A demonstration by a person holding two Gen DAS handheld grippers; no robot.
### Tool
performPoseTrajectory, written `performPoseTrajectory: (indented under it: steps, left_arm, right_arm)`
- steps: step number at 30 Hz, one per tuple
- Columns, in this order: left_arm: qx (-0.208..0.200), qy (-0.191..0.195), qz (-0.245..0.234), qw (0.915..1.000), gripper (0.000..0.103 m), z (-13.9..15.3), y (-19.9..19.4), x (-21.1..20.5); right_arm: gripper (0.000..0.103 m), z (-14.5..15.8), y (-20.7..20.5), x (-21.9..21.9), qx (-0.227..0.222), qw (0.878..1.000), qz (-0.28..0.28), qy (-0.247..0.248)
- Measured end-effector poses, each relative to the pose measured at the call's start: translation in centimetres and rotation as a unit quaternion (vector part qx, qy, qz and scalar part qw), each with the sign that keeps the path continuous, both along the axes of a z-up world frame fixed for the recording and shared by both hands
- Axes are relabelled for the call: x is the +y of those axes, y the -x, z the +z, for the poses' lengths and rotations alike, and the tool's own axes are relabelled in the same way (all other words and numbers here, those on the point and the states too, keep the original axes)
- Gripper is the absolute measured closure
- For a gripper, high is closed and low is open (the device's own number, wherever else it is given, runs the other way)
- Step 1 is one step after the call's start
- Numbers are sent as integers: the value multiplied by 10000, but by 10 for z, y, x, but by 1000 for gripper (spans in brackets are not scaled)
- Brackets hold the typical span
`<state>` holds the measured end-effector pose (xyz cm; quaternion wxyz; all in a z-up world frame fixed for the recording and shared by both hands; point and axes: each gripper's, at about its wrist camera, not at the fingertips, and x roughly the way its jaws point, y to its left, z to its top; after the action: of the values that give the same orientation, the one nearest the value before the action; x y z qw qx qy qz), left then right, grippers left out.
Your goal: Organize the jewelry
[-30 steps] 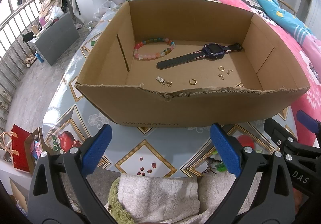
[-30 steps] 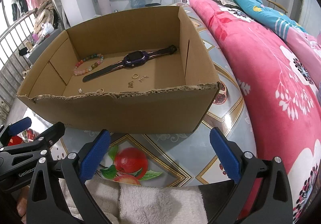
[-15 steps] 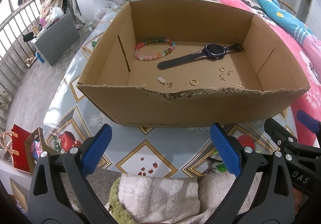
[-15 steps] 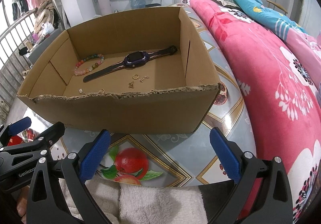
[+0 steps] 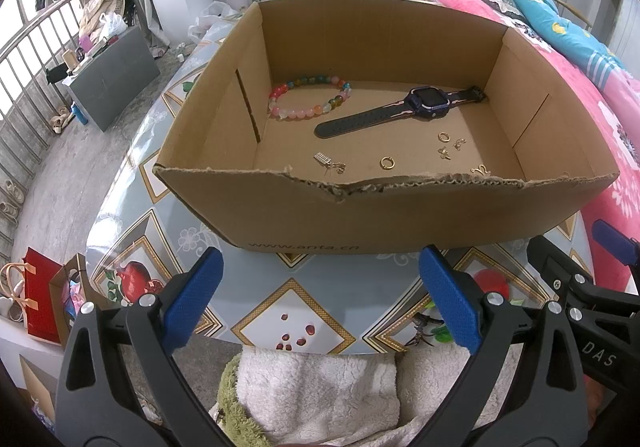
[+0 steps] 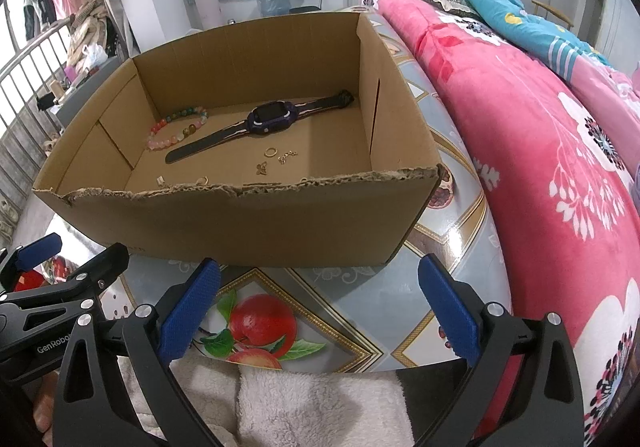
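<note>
An open cardboard box (image 5: 360, 215) (image 6: 240, 223) stands on a patterned table. On its floor lie a coloured bead bracelet (image 5: 308, 97) (image 6: 176, 127), a dark purple watch (image 5: 426, 105) (image 6: 272, 115), a gold ring (image 5: 387, 163) (image 6: 271, 151), several small gold earrings (image 5: 450, 145) (image 6: 276, 161) and a silver charm (image 5: 326, 161). My left gripper (image 5: 320, 303) hangs open before the box's near wall, nothing between its blue pads. My right gripper (image 6: 320, 303) is open too, at the box's near right corner. Each gripper shows at the edge of the other's view.
A pink flowered quilt (image 6: 540, 135) lies on a bed along the right of the table (image 6: 360, 311). White fleece cloth (image 5: 320, 391) sits below the grippers. A railing, a grey cabinet (image 5: 108, 75) and bags (image 5: 36, 295) are on the left floor.
Both grippers have hardly moved; the view of the box shifts only slightly. Nothing was taken hold of or let go.
</note>
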<state>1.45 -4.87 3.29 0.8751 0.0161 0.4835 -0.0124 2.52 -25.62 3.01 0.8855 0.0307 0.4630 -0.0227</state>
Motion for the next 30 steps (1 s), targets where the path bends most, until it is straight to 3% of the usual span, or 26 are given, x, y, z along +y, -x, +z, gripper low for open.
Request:
performPoseTrajectory:
  steps: [30]
  left_arm:
    - [9,-20,21,10000,8,-1,1,2]
  right_arm:
    - [6,0,0,0,14,10000,-2,2]
